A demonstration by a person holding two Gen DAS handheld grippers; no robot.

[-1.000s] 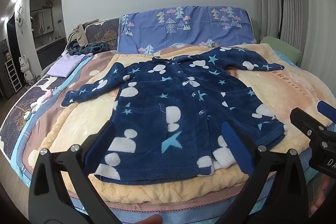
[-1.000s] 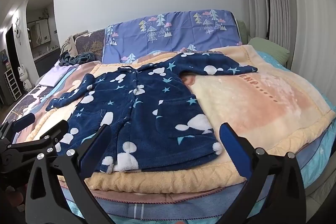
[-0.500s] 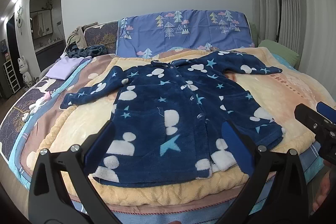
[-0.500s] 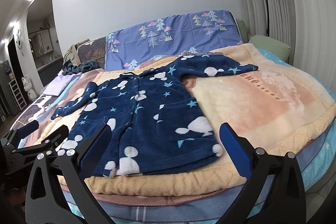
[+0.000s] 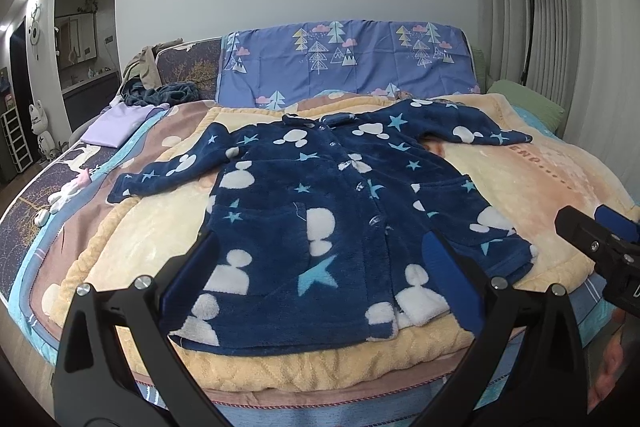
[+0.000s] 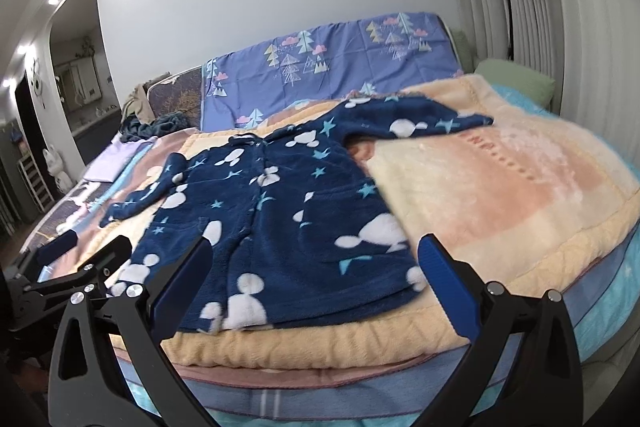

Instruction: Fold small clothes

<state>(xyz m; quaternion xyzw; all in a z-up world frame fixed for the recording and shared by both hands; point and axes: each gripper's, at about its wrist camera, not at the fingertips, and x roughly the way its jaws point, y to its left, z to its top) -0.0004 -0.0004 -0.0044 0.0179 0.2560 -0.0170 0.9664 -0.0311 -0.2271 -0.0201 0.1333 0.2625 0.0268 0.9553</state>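
A small navy fleece robe (image 5: 320,195) with white mouse heads and blue stars lies spread flat, front up, on a cream blanket (image 5: 560,179), both sleeves out to the sides. In the right wrist view the same robe (image 6: 288,211) fills the middle. My left gripper (image 5: 320,247) hovers open over the robe's hem near the bed's front edge, holding nothing. My right gripper (image 6: 314,247) is open too, over the hem's right part, and shows as a black arm (image 5: 600,247) at the right of the left wrist view. The left gripper's arm (image 6: 72,267) appears at the lower left.
A purple tree-print cover (image 5: 344,63) leans at the headboard. A lilac folded cloth (image 5: 116,127) and a heap of dark clothes (image 5: 164,93) lie at the back left. A green pillow (image 5: 528,103) and a floor lamp (image 5: 530,19) stand at the right by the curtain.
Both grippers stayed open. The right wrist view has tilted and shifted, the robe now sitting further left in it; the left view has barely moved.
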